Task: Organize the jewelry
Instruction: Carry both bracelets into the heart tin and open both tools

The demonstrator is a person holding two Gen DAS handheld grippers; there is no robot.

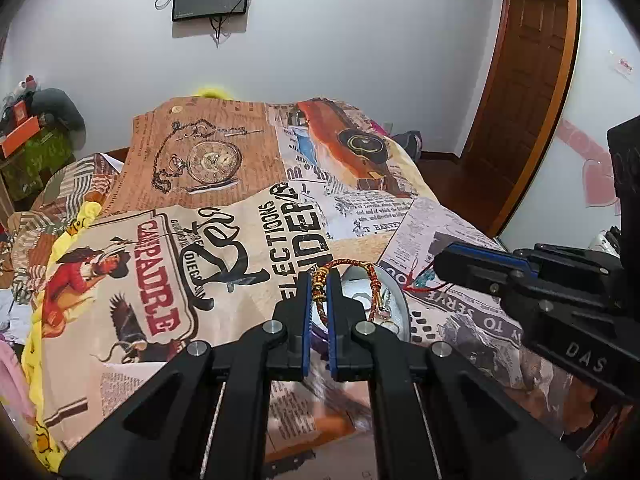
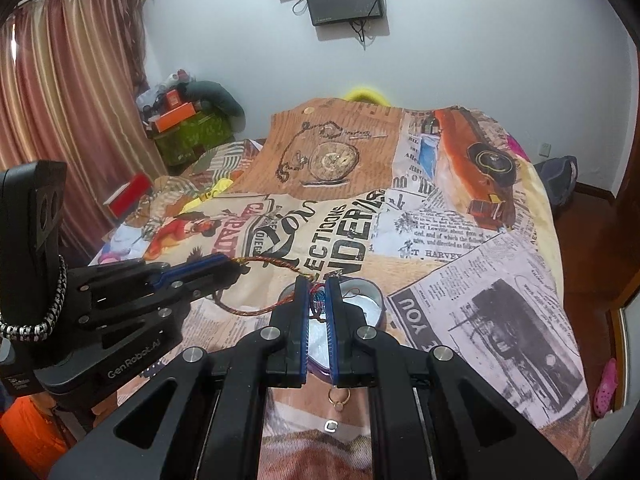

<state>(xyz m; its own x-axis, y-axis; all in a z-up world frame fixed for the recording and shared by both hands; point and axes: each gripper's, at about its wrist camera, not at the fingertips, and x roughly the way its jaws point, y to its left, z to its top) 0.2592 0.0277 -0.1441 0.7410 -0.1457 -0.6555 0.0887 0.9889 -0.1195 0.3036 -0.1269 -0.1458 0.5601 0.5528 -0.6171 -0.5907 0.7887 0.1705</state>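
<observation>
A red-and-gold braided bracelet (image 1: 362,270) hangs between both grippers above a round tin box (image 1: 400,300) with a pale lining. My left gripper (image 1: 319,280) is shut on the bracelet's gold-bound end. In the right wrist view the bracelet (image 2: 276,265) arcs from the left gripper (image 2: 234,266) to my right gripper (image 2: 317,288), which is shut on a red string with blue beads over the tin (image 2: 374,300). The right gripper shows in the left wrist view (image 1: 442,266) with the red string (image 1: 424,284) trailing from it.
The bed is covered by a newspaper-print quilt (image 2: 460,240). A gold ring (image 2: 339,397) and a small silver ring (image 2: 330,425) lie on the quilt below the right gripper. Curtains (image 2: 72,100) and cluttered boxes (image 2: 180,120) stand at the left. A wooden door (image 1: 532,72) is at the right.
</observation>
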